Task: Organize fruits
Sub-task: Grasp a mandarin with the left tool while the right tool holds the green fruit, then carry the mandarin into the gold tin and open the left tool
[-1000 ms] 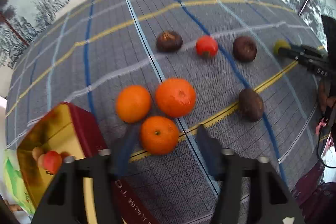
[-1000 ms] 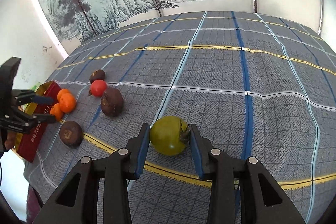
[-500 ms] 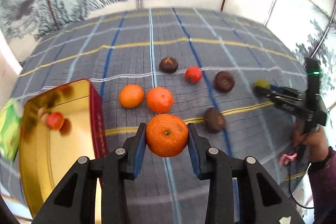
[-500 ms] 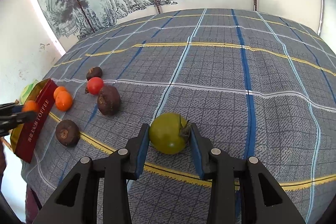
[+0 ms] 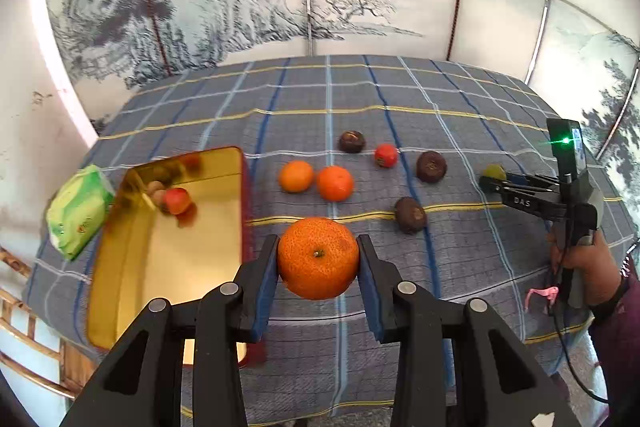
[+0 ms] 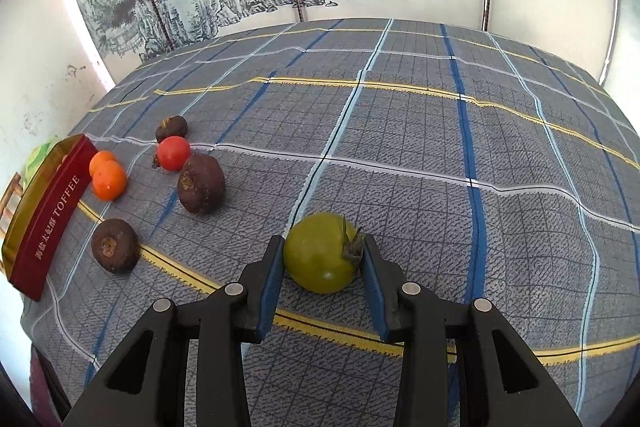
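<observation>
Left gripper (image 5: 318, 259) pinching an orange tangerine (image 5: 318, 258) between both blue pads, lifted clear of the plaid tablecloth (image 5: 360, 107). Down and to its left, an open gold tin (image 5: 160, 267) with a red side, holding a small red fruit (image 5: 177, 200) near its far end; beyond the tin, a green packet (image 5: 78, 213). Ahead of the fingers, two more tangerines (image 5: 316, 179) side by side, touching or nearly so; past them, a red tomato (image 5: 386, 155); three dark brown fruits (image 5: 431, 166) scattered around it. Far right, right gripper (image 6: 322, 259) clamped on a green tomato (image 6: 321, 257), stem against the right pad; cannot tell whether the tomato rests on the cloth or sits just off it. To that gripper's left, the same brown fruits, red tomato and tangerines, well apart from it, the tin at the table's edge.
</observation>
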{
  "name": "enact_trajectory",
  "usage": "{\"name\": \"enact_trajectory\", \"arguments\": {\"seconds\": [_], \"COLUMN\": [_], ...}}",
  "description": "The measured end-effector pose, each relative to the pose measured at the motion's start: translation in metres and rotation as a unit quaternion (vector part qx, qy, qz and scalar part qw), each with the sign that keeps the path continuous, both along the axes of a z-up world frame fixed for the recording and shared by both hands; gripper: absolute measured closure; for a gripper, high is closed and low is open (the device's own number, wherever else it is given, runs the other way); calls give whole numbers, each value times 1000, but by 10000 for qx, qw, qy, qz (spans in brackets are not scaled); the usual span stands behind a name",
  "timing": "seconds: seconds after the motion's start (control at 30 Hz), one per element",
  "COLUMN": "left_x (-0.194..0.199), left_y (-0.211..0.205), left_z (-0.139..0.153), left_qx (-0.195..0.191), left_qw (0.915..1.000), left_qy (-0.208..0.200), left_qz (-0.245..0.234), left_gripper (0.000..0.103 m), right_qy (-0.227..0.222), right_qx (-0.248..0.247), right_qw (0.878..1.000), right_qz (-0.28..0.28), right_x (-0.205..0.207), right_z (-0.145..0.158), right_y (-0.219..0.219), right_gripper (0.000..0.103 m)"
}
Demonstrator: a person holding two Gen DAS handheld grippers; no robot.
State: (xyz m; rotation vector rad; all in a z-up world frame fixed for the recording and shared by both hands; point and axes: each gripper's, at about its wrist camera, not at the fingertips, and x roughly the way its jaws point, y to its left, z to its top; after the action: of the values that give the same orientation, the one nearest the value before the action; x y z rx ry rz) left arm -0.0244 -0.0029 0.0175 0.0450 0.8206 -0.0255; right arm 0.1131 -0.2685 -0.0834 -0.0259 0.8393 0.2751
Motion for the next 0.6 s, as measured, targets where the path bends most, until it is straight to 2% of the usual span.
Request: {"name": "enact_trajectory", "arguments": {"seconds": [0.6], "left_x": [-20], "left_y": [33], "left_z": [-1], "left_qx": [603], "left_qw": [9954], "left_qy": [-108], "left_qz": [742], "left_gripper": [69], "right_qy": [36], "right_qx": [274], "right_qw": [9996], "right_qz": [4], "right_x": [0], "right_z": [0], "right_y": [-8], "right_gripper": [65]}}
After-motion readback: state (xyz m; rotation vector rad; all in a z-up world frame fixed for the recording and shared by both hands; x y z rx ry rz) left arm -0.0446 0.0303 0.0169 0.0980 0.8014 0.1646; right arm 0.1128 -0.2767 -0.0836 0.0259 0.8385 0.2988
